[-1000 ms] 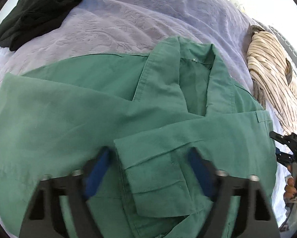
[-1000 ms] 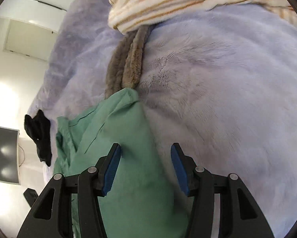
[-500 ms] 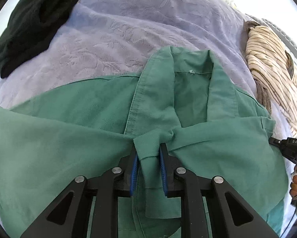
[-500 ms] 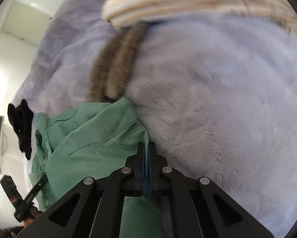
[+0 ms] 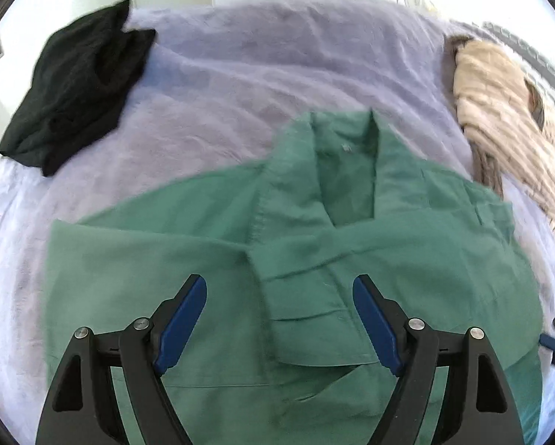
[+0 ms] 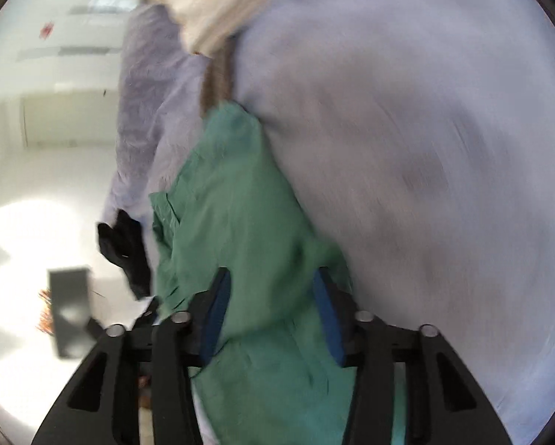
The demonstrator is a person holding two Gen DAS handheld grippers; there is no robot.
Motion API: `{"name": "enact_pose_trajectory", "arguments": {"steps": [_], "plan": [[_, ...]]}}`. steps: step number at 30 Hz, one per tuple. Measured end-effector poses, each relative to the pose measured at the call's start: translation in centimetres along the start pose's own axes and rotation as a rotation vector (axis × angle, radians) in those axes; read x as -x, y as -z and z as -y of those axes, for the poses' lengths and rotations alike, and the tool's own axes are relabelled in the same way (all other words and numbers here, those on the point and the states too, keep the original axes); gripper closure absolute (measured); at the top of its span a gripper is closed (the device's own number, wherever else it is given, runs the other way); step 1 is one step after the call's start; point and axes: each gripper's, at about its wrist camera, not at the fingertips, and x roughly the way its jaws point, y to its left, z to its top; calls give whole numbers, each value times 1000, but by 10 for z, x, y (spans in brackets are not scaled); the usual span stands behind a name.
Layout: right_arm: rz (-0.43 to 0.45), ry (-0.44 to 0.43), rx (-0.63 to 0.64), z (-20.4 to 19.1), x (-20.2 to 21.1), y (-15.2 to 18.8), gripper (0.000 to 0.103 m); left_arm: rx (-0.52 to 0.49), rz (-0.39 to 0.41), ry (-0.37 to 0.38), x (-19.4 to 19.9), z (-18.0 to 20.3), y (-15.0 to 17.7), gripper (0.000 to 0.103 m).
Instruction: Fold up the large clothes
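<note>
**Green shirt spread on bed, both tongs released**

Left gripper [image 5: 279, 319]: blue-padded fingers spread wide, holding nothing, over the folded-in sleeve cuff of the green shirt [image 5: 314, 259].

Right gripper [image 6: 271, 315]: fingers apart, straddling the shirt's [image 6: 240, 222] side edge; frame blurred, contact with the cloth cannot be told.

Green shirt: lies face up on the lavender bedcover [image 5: 240, 85], collar open at the far end, sleeves crossed over the chest.

Black garment [image 5: 77, 85]: crumpled heap at the far left of the bedcover, well apart from the shirt.

Beige striped garment [image 5: 507, 111]: bundled at the far right edge, near the shirt's shoulder.
</note>
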Motion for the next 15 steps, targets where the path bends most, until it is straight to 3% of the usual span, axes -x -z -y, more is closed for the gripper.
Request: {"name": "enact_pose_trajectory", "arguments": {"steps": [3,4,5,7,10,15], "plan": [[27,-83,-155,30,-11,4,71,25,-54,-24,-27,11,9,21],[50,-116,-192,36,-15,3,77,34,-71,-30,-33,13,12,21],[73,-134,-231,40,-19,1,100,42,-64,-34,-36,14,15,21],[104,-111,-288,44,-23,-3,101,35,-39,-43,-36,16,18,20],[134,-8,-213,39,-15,2,101,14,-39,-49,-38,18,17,17],[118,6,-239,47,-16,9,100,28,-60,-73,-32,12,13,16]]}}
